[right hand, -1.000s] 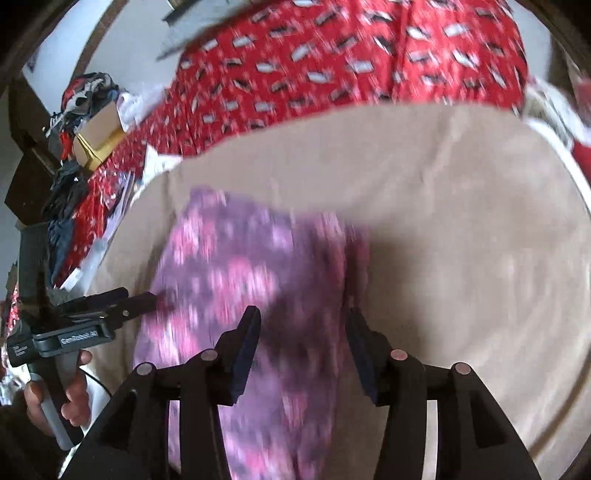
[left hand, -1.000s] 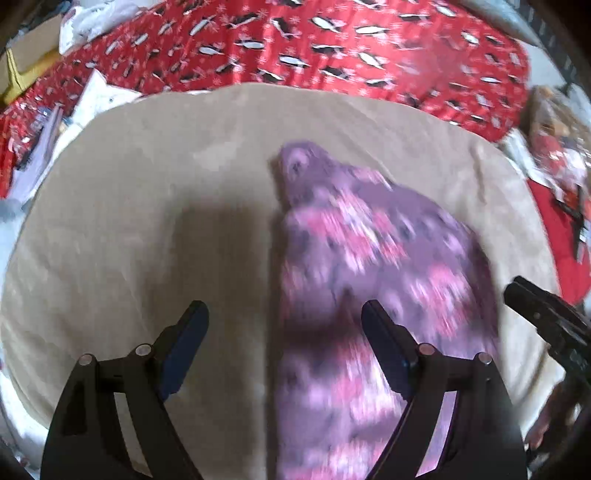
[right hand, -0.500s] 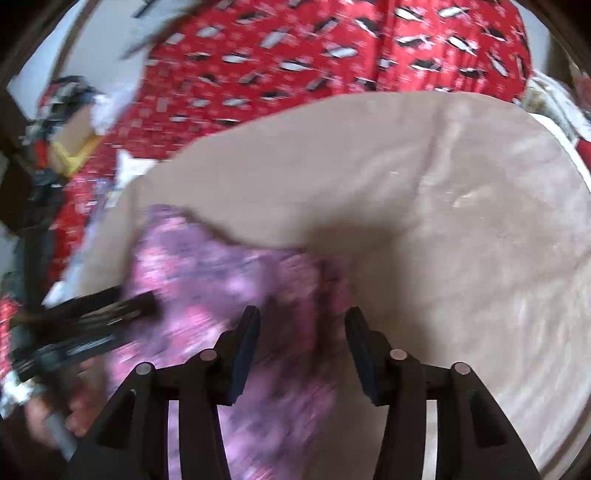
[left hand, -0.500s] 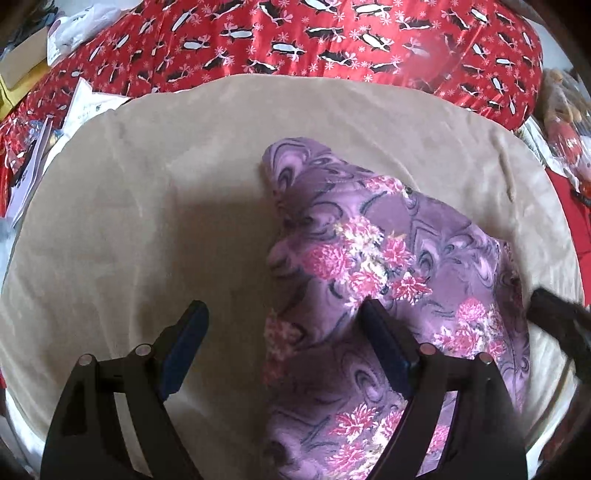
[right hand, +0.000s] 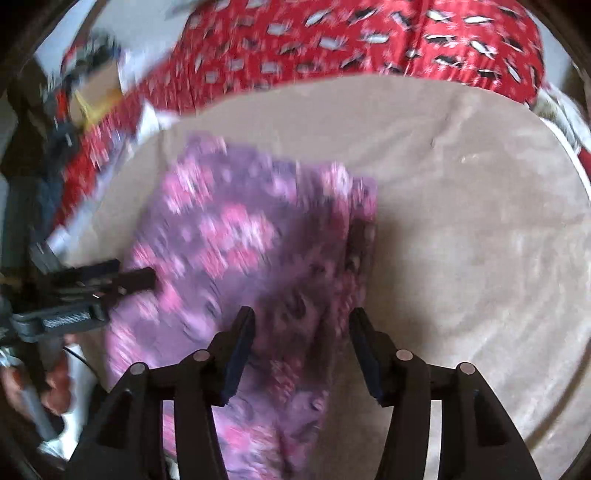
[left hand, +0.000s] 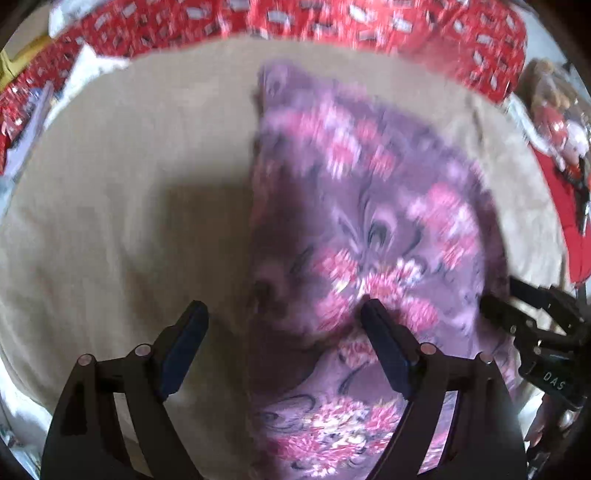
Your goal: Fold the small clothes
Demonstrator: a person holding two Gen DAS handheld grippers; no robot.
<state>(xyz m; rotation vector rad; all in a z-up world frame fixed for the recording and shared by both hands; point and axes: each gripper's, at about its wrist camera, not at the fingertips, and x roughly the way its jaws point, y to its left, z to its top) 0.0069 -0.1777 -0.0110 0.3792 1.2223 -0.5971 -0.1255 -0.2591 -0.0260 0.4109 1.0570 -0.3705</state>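
Note:
A purple garment with pink flowers (left hand: pixel 369 229) lies in a long folded strip on a beige cloth (left hand: pixel 129 192); it also shows in the right wrist view (right hand: pixel 236 251). My left gripper (left hand: pixel 282 314) is open and empty, hovering over the garment's left edge near its front end. My right gripper (right hand: pixel 301 321) is open and empty, above the garment's right edge. The right gripper appears at the far right of the left wrist view (left hand: pixel 495 295), and the left gripper at the left of the right wrist view (right hand: pixel 144 277). Both views are blurred.
The beige cloth (right hand: pixel 461 221) covers a rounded surface. Behind it lies a red cloth with a penguin print (left hand: pixel 332 18). Papers and a cardboard box (right hand: pixel 92 96) sit at the back left. Red items are piled at the right (left hand: pixel 561 122).
Both grippers have shifted over the garment and stayed open. The garment now lies flatter and fills more of the left wrist view. The right gripper's tip shows closer in that view.

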